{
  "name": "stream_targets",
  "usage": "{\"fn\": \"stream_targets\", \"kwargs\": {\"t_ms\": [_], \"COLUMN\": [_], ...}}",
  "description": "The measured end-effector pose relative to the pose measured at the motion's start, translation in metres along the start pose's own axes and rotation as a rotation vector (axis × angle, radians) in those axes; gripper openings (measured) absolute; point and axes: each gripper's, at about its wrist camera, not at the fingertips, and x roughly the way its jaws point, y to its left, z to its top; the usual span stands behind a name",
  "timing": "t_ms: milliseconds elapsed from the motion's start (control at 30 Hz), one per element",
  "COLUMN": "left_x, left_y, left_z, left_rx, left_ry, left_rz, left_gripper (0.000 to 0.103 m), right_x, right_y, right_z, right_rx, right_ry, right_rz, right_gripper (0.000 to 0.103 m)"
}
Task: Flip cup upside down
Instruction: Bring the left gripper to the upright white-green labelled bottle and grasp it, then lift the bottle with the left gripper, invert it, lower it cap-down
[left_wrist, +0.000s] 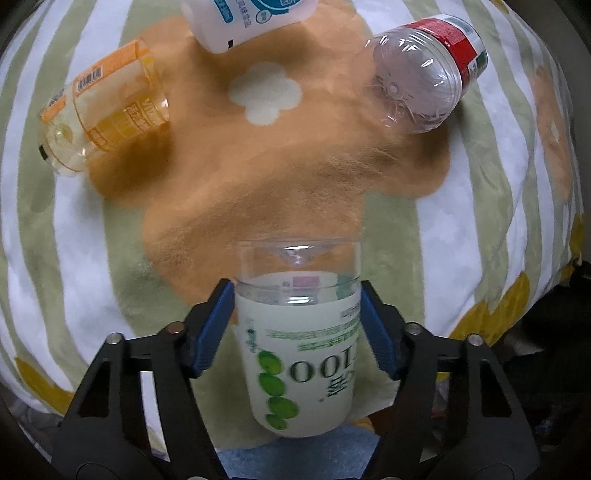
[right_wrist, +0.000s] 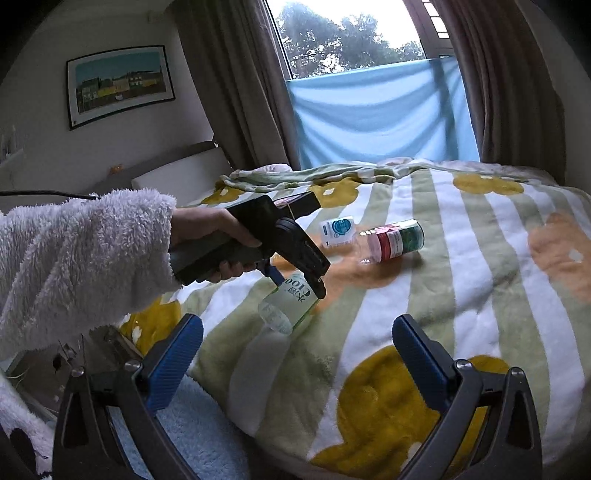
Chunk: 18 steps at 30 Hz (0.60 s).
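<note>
Bottom centre of the left wrist view: clear cup (left_wrist: 299, 332) clamped between the blue pads (left_wrist: 212, 332) of the left hand-held gripper (left_wrist: 297, 328), held above the blanket (left_wrist: 92, 240) on the bed. Looks empty (green-dot label, "100" reading upside down). Upper left: orange-labelled cup (left_wrist: 103, 110) on its side, empty too. Upper right: red-labelled clear cup (left_wrist: 424, 74) lying down. Top centre: white bottle (left_wrist: 243, 22), blue print unreadable. Right wrist view: hand (right_wrist: 210, 243) in fluffy white sleeve (right_wrist: 81, 266) at left, tool angled down-right. Right hand-held gripper (right_wrist: 297, 354) spread wide, gripping nothing.
</note>
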Motion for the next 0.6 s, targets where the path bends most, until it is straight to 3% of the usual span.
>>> {"fn": "stream_targets", "kwargs": {"t_ms": [200, 267, 367, 433, 500, 600], "left_x": [-0.009, -0.023, -0.040, -0.054, -0.071, -0.084], "left_y": [0.004, 0.005, 0.004, 0.004, 0.004, 0.007], "left_z": [0.003, -0.005, -0.019, -0.034, -0.054, -0.075], "left_rx": [0.009, 0.016, 0.079, 0.109, 0.155, 0.196], "left_ry": [-0.027, -0.081, -0.217, -0.329, -0.515, -0.738], "left_rz": [-0.012, -0.020, -0.005, -0.051, -0.099, -0.101], "left_gripper": [0.060, 0.060, 0.060, 0.060, 0.060, 0.060], "right_x": [0.000, -0.002, -0.006, -0.005, -0.002, 0.007], "right_y": [-0.005, -0.005, -0.003, -0.003, -0.003, -0.001], "right_z": [0.000, 0.002, 0.005, 0.007, 0.008, 0.011], "right_rx": [0.040, 0.044, 0.034, 0.029, 0.036, 0.048], "right_ry": [0.005, 0.001, -0.011, -0.012, -0.008, 0.009], "right_rz": [0.027, 0.028, 0.022, 0.017, 0.024, 0.042], "right_gripper": [0.103, 0.103, 0.103, 0.103, 0.103, 0.103]}}
